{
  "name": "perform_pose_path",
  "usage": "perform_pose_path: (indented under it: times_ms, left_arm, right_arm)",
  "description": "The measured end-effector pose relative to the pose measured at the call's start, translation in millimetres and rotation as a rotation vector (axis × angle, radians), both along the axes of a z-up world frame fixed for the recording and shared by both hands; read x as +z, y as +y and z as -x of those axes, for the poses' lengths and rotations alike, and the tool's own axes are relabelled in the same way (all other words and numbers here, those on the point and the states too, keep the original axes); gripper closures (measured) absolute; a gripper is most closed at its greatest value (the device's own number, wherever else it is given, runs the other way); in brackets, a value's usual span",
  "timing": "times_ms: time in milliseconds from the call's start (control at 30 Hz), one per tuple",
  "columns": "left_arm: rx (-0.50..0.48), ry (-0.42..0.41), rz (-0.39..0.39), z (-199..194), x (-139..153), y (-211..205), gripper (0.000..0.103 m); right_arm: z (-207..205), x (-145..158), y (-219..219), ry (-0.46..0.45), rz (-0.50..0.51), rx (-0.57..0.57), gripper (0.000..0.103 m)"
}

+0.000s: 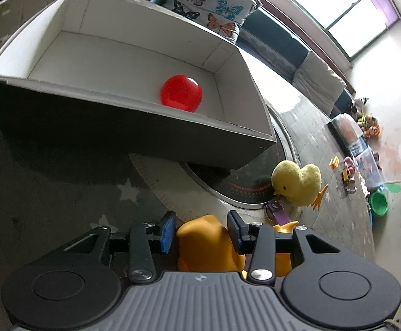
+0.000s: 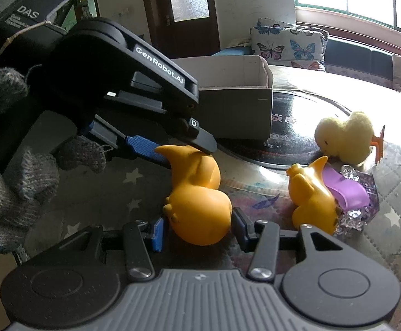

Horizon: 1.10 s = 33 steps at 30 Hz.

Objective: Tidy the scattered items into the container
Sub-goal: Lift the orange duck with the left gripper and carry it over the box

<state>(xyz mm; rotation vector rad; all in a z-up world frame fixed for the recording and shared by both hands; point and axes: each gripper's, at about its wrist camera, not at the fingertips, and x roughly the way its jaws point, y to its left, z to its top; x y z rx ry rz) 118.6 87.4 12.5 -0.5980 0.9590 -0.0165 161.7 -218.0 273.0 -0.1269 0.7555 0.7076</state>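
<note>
My right hand-held gripper (image 2: 197,230) sits low over the table (image 2: 393,193) with its fingers apart, one on each side of the head of an orange rubber duck (image 2: 197,198) that lies on its side; I cannot tell whether the pads touch it. My left hand-held gripper (image 1: 201,230) comes at the same duck from the other end, and its blue-padded fingers (image 2: 142,143) straddle the tail, spread wider than the tail, with a gap showing on both sides in the left wrist view. My gloved left hand (image 2: 12,182) holds that tool at the left edge of the right wrist view.

Just to the right lies a second orange rubber duck (image 2: 310,195), resting against a purple strap (image 2: 344,189) and a clear crystal trinket (image 2: 366,198). Just behind those sits a fluffy yellow chick (image 2: 344,138), leaning its beak down toward the strap.

Farther back stands the open cardboard box (image 1: 244,63), white inside and dark outside, with one corner over a round black tray (image 2: 297,143). A red ball (image 1: 181,96) lies in the box near its front wall. Beyond it is a butterfly cushion (image 2: 288,44).
</note>
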Motion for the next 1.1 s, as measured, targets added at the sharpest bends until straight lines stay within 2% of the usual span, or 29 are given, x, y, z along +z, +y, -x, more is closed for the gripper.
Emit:
perform_pose_path:
  times_ms: [367,467,633,867,1100]
  left_arm:
    - [0.025,-0.020,0.014,2,13,3,0.057]
    - [0.028,-0.028,0.018,3,18,5,0.057]
    - [0.064,-0.092,-0.004,-8,50,25,0.057]
    - [0.118,-0.180,-0.036,-26,93,56,0.057]
    - [0.180,-0.163,-0.033,-67,92,100,0.057]
  right_arm:
    - [1,5,3,-0.016,0.011,0.016,0.056]
    - [2,16,5,-0.040,0.007,0.026,0.056]
    - [-8,46,18,-0.094,-0.008,0.058,0.056]
    - [-47,78,63,-0.156,-0.037,0.111,0.056]
    - [-96,80,106,-0.135,-0.037,0.153,0.056]
